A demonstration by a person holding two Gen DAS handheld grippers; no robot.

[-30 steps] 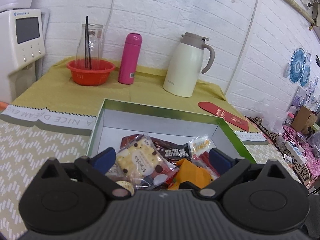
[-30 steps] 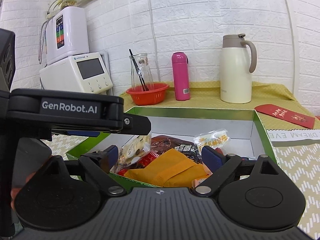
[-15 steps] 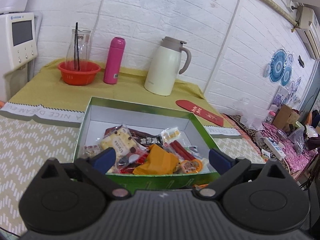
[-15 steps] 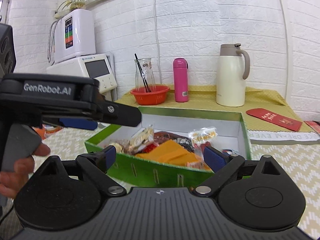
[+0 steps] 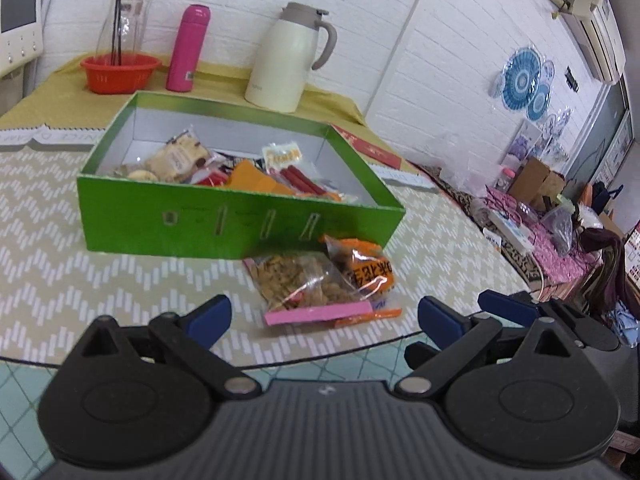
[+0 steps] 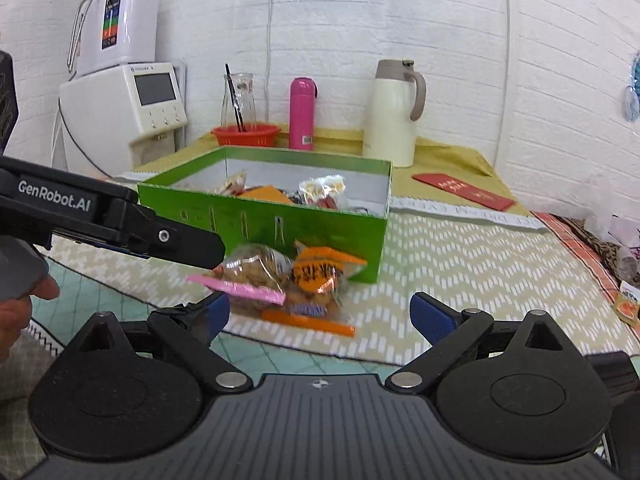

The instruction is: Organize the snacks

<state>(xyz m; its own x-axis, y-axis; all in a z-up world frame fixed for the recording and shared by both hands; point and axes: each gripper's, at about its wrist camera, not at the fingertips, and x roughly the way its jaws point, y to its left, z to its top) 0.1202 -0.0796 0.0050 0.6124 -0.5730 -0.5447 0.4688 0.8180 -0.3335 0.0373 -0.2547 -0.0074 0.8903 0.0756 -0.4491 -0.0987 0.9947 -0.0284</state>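
A green box (image 5: pixel 200 220) (image 6: pixel 320 220) on the patterned mat holds several snack packets. In front of it lie two packets: a clear bag with a pink strip (image 5: pixel 304 284) (image 6: pixel 248 276) and an orange bag (image 5: pixel 364 268) (image 6: pixel 320 272), overlapping. My left gripper (image 5: pixel 324 316) is open just short of these two packets, with nothing between its fingers. My right gripper (image 6: pixel 320 314) is also open and empty, close behind the same packets. The left gripper's body (image 6: pixel 100 216) shows at the left of the right wrist view, held by a hand (image 6: pixel 24 304).
Behind the box stand an orange basket (image 5: pixel 120 72) with a glass carafe, a pink bottle (image 5: pixel 188 48) and a cream jug (image 5: pixel 288 56) on a yellow cloth. A red envelope (image 6: pixel 464 192) lies to the right. Appliances (image 6: pixel 120 112) stand at the left. Clutter (image 5: pixel 540 216) fills the far right.
Both grippers have pulled back from over the box toward the table's near edge. The two packets in front of the box have come into view. Both stay open.
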